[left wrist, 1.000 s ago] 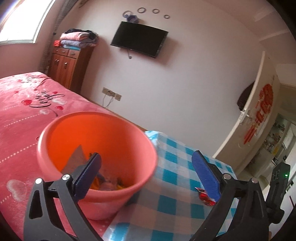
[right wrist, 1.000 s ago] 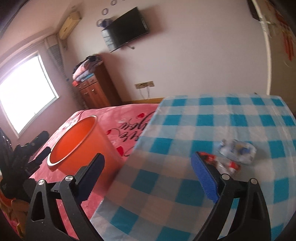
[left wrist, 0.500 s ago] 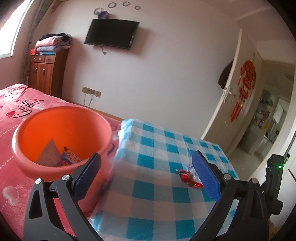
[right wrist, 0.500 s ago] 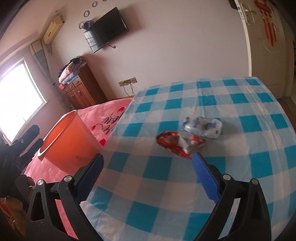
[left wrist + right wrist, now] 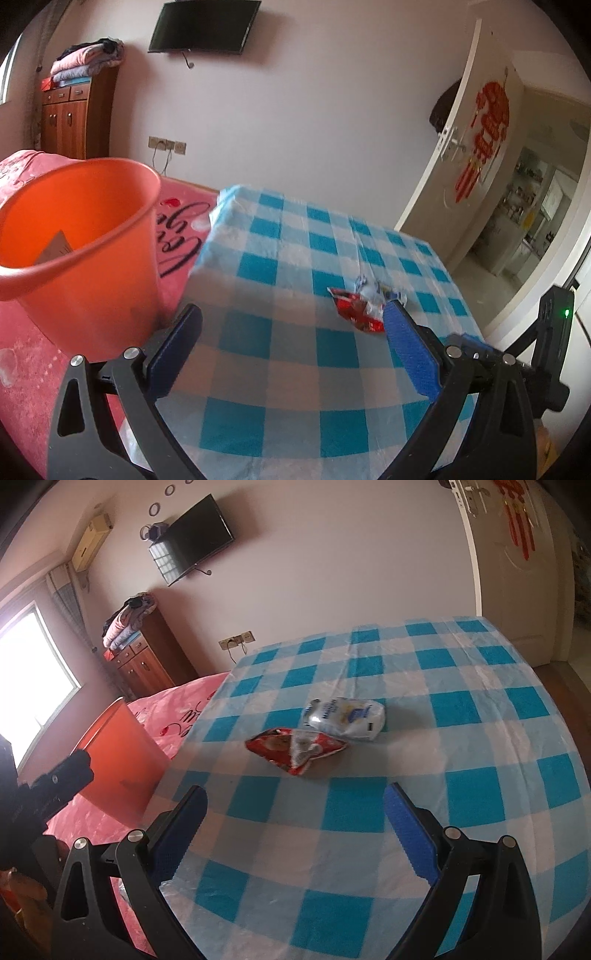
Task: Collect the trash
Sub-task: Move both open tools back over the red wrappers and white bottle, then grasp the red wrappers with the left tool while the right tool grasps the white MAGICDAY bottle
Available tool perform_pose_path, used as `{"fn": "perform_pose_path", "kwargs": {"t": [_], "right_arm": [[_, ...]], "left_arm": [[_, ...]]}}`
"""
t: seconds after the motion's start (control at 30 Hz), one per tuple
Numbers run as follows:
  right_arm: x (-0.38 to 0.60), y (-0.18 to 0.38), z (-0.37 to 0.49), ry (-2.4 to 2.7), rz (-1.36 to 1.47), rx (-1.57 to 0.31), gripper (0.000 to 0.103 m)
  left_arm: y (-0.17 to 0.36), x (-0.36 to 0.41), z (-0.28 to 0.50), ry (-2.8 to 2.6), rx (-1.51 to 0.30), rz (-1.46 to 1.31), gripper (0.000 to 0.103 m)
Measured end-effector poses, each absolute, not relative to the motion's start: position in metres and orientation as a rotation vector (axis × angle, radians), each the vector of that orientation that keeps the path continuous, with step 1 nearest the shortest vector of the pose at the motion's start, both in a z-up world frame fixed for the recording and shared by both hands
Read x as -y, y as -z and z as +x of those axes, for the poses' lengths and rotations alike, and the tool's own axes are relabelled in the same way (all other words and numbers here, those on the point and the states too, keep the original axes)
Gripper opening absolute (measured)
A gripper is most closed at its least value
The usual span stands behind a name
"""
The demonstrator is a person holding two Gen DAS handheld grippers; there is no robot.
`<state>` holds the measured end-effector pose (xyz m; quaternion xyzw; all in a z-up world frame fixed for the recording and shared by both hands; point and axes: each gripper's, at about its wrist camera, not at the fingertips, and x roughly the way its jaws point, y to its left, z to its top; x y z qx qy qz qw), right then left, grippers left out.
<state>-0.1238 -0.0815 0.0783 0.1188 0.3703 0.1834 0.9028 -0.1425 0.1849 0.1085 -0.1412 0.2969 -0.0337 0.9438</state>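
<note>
While both grippers' fingers gape wide, empty, red wrapper [image 5: 295, 751] lies ahead of right fingers [image 5: 410, 834].

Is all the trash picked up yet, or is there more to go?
Partly done: the orange bin already holds some scraps. Nothing is in hand; the left tool and right tool are both open and empty. Left to collect: the red wrapper and the white packet lying on the checkered table.
</note>
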Motion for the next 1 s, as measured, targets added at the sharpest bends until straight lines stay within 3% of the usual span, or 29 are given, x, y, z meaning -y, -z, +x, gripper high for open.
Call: {"fn": "perform_pose_path", "kwargs": {"t": [0.53, 1.0], "right_arm": [[0.134, -0.070, -0.095, -0.296, 0.154, -0.744, 0.095], [0.146, -0.056, -0.073, -0.294, 0.145, -0.767, 0.095]], "left_arm": [[-0.057, -0.107, -0.079, 0.261, -0.783, -0.374, 0.099], [-0.027, -0.097, -0.014, 0.273, -0.848, -0.553, 0.099]]}}
